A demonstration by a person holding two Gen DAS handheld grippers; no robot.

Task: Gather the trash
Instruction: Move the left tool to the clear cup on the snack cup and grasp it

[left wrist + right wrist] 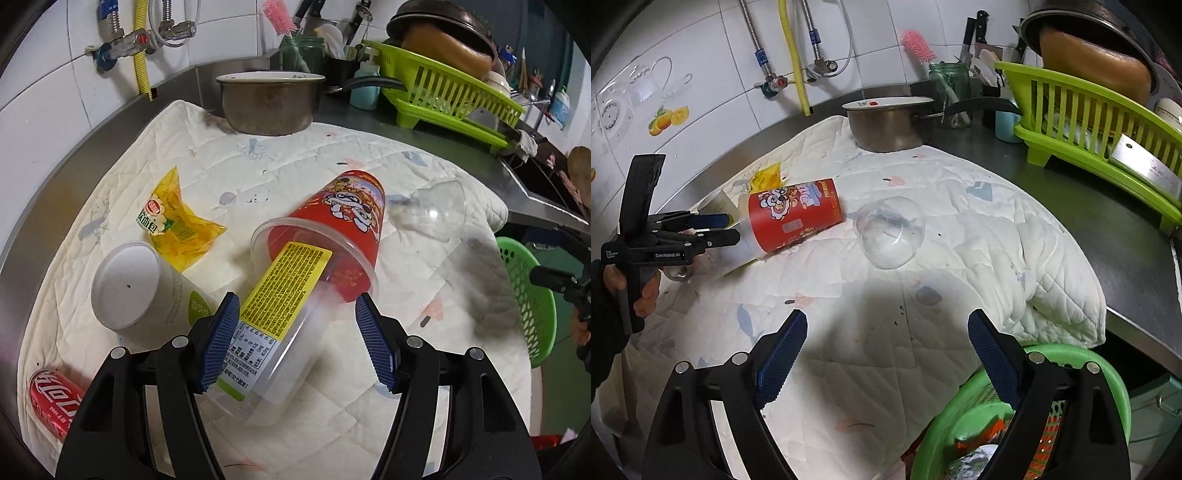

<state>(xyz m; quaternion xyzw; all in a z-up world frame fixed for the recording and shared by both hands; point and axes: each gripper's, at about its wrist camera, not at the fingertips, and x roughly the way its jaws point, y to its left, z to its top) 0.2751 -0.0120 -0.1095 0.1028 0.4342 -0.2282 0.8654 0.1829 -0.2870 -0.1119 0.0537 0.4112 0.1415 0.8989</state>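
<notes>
A red snack cup lies on its side on the white quilted cloth, nested over a clear cup with a yellow label. My left gripper is open, its fingers on either side of the clear cup. It also shows in the right wrist view at the red cup. Nearby lie a white paper cup, a yellow wrapper, a red cola can and a clear dome lid. My right gripper is open and empty above the cloth.
A green basket with trash in it stands at the cloth's near right edge; it also shows in the left wrist view. A steel pot and a green dish rack stand at the back. A tiled wall with pipes lies behind.
</notes>
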